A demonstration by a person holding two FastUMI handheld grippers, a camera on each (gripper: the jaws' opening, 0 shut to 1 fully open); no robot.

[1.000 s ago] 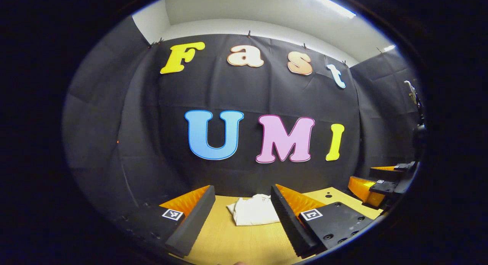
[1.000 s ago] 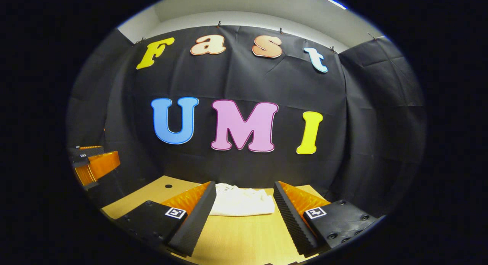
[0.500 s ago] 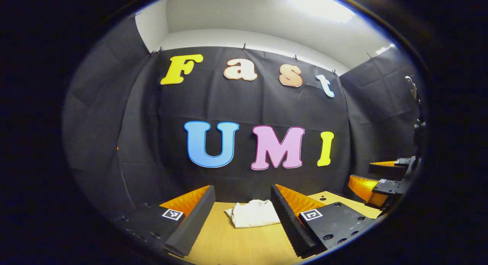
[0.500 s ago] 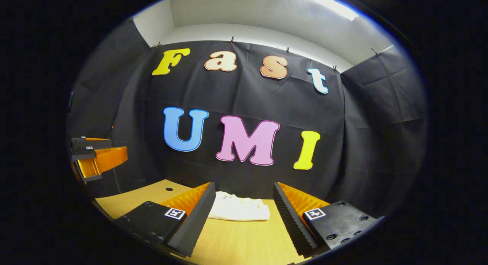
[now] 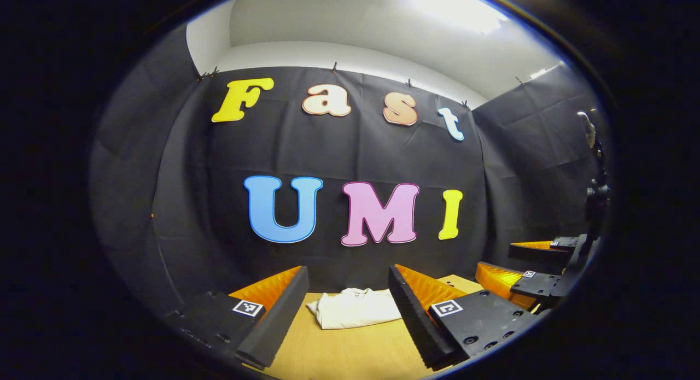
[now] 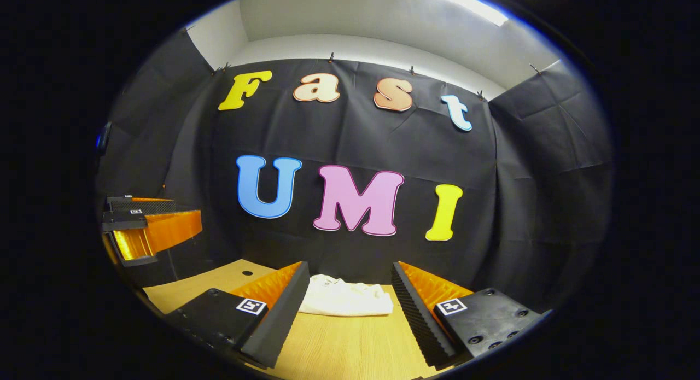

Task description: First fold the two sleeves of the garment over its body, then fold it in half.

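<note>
A white garment (image 5: 353, 309) lies folded into a compact bundle near the far edge of the wooden table (image 5: 344, 352), against the booth wall. In the right gripper view the garment (image 6: 345, 302) sits in the same place. My left gripper (image 5: 345, 309) is held above the near side of the table, open, with nothing between its fingers. My right gripper (image 6: 345, 309) is also open and empty, well back from the cloth. The right gripper (image 5: 525, 268) shows at the right edge of the left gripper view. The left gripper (image 6: 145, 229) shows at the left edge of the right gripper view.
The table (image 6: 350, 347) has a small round hole (image 6: 247, 272) near its far left part. Black cloth walls close the booth behind and on both sides of the table.
Both grippers have drawn back and tipped upward a little, so the garment looks smaller and lower. Both stay open; the garment lies still.
</note>
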